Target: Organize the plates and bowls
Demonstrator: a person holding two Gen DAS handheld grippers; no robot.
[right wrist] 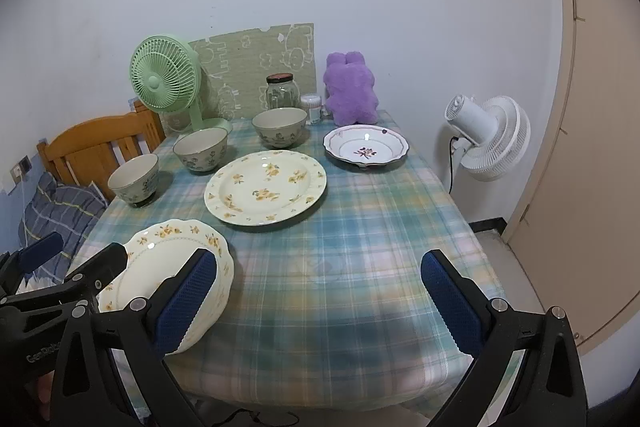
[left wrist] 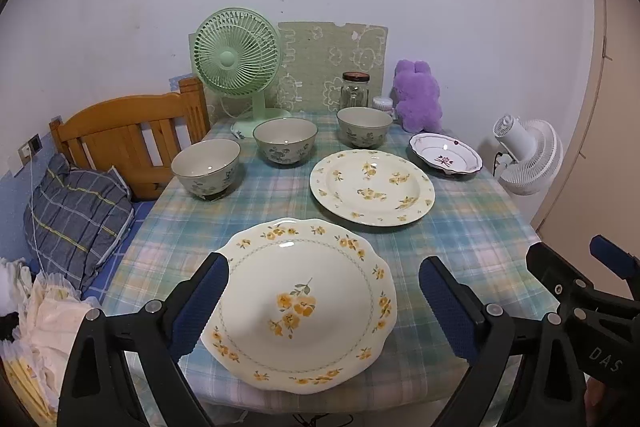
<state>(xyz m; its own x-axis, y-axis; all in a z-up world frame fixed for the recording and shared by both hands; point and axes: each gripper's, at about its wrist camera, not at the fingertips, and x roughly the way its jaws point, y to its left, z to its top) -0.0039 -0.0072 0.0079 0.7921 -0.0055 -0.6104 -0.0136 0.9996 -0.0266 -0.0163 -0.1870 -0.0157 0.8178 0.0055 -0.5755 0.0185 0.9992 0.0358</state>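
A cream scalloped plate (left wrist: pixel 304 301) with yellow flowers lies near the table's front edge, and my left gripper (left wrist: pixel 323 281) hovers open above it, touching nothing. Behind it sits a larger round yellow-flowered plate (left wrist: pixel 372 187), and a small white plate (left wrist: pixel 445 157) with a purple flower is at the back right. Three grey floral bowls (left wrist: pixel 206 169) (left wrist: pixel 285 139) (left wrist: pixel 364 127) stand in a row across the back left. My right gripper (right wrist: pixel 319 274) is open over bare tablecloth, right of the scalloped plate (right wrist: pixel 160 267). The left gripper (right wrist: pixel 84 259) shows at that view's lower left.
A green fan (left wrist: pixel 236 63), a glass jar (left wrist: pixel 355 91), a small white container (left wrist: pixel 383 103) and a purple plush toy (left wrist: pixel 418 101) line the table's back edge. A wooden headboard (left wrist: pixel 128 135) and pillow (left wrist: pixel 76 215) lie left; a white fan (left wrist: pixel 524 155) stands right.
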